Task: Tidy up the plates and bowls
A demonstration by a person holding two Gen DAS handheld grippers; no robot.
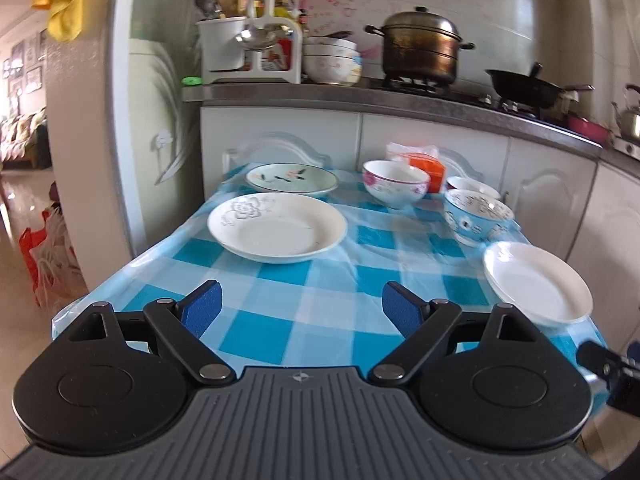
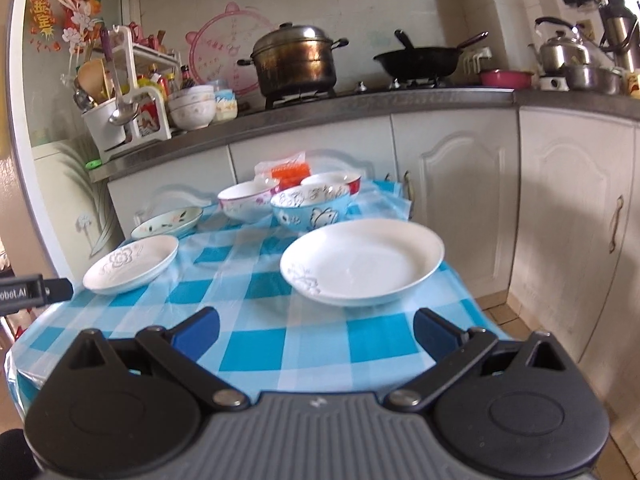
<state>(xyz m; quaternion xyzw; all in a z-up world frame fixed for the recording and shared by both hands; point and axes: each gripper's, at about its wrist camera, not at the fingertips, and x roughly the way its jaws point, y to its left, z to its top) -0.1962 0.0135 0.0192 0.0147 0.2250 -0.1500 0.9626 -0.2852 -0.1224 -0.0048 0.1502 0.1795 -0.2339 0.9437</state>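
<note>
White plates and bowls ahead, untouched.
My left gripper (image 1: pixel 300 312) and right gripper (image 2: pixel 316 332) gape empty over the tabletop's (image 2: pixel 256 340) near edge; a plate (image 2: pixel 362 262) lies just beyond my right, perhaps overhanging the right edge.

On the worktop (image 1: pixel 280 320), two plates sit at the left, one (image 1: pixel 277 227) before the other (image 1: pixel 292 178). Three bowls (image 1: pixel 395 182) cluster at the back right, and a third plate (image 1: pixel 538 282) lies before them.

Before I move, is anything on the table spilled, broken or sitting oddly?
Nothing spilled or broken. Only oddity: the white plate near the right edge of the table looks tilted in the right view, and seems to rest on another plate. Both grippers open, clear of dishes.
</note>
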